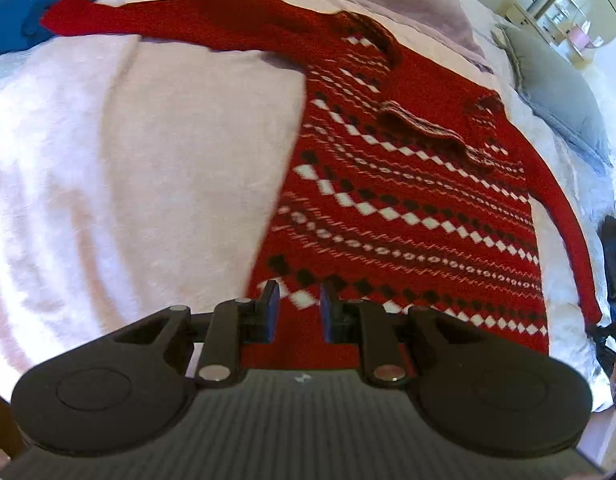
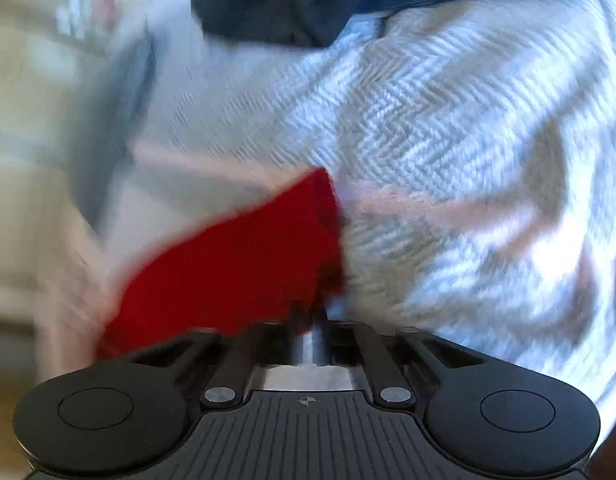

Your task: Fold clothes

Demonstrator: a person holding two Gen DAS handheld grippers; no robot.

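Sleeve-fold stage, I judge: red patterned knit sweater [image 1: 408, 184] flat on bed, left tongs [image 1: 296, 304] parted empty over hem, right tongs [image 2: 314, 316] clenched on cuff; next, carry sleeve across body.

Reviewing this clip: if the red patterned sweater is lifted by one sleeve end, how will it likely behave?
The red sweater is probably floppy: its collar lies rumpled and its sleeves curve limply over the pink blanket. The thick knit suggests some weight, so the body would likely drag rather than lift cleanly. The right gripper seems closed on a sleeve end, though blur hides detail.
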